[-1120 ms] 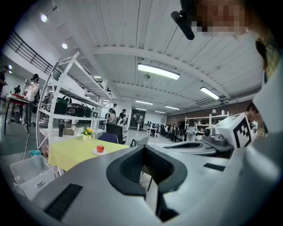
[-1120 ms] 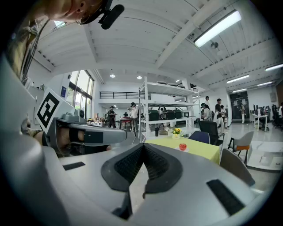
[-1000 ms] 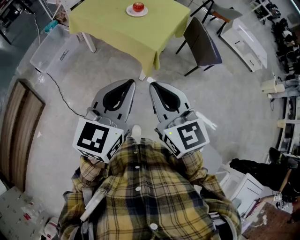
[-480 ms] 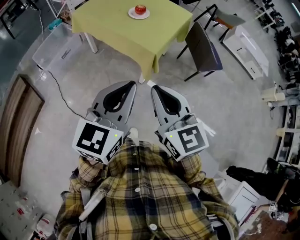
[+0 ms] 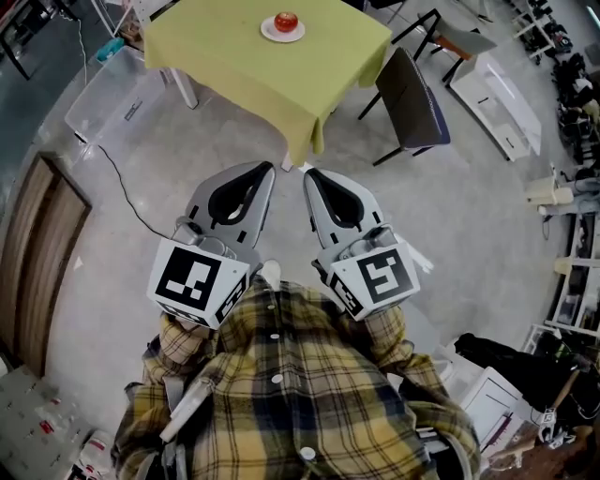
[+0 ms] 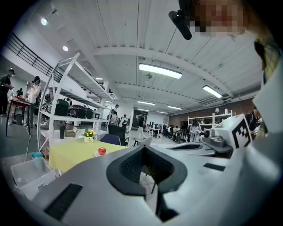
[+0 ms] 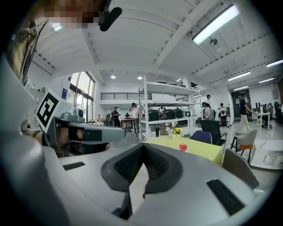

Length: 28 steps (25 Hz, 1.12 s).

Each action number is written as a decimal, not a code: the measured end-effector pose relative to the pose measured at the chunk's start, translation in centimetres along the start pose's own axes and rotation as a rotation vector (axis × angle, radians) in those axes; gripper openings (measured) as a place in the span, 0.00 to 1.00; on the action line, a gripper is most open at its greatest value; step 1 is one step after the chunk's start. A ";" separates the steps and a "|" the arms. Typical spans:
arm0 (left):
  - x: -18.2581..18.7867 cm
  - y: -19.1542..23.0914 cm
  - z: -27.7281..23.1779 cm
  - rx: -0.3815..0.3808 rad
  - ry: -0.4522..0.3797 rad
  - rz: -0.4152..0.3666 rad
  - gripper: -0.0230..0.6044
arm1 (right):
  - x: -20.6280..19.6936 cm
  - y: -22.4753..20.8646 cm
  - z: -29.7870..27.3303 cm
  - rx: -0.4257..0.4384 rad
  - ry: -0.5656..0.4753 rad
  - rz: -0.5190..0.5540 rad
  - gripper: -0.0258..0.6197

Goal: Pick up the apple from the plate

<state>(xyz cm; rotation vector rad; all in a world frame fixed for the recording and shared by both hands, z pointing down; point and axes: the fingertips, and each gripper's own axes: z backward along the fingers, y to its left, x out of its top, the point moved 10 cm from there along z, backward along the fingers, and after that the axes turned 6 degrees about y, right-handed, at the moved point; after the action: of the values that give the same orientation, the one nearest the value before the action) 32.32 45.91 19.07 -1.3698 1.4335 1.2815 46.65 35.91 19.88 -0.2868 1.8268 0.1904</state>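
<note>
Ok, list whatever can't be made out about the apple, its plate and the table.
- Apple: too small in all three views to show stem or blemishes.
- Plate: a tiny sliver in both gripper views; rim detail unreadable.
- Table: far edge cut off by the head view's top; the flower pot at that end shows only in the gripper views.

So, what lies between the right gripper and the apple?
Only floor, then bare green cloth up to the plate under the apple. Nothing blocks the right gripper. The head view shows this.
</note>
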 end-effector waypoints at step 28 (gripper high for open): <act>5.1 26.3 -9.3 -0.154 0.068 -0.001 0.03 | 5.9 -2.5 -24.8 -0.167 0.065 -0.090 0.04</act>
<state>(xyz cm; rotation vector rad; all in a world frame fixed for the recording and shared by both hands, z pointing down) 6.73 33.68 20.20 -1.5288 1.4034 1.3810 22.99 26.08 20.97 -0.4960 1.8610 0.2743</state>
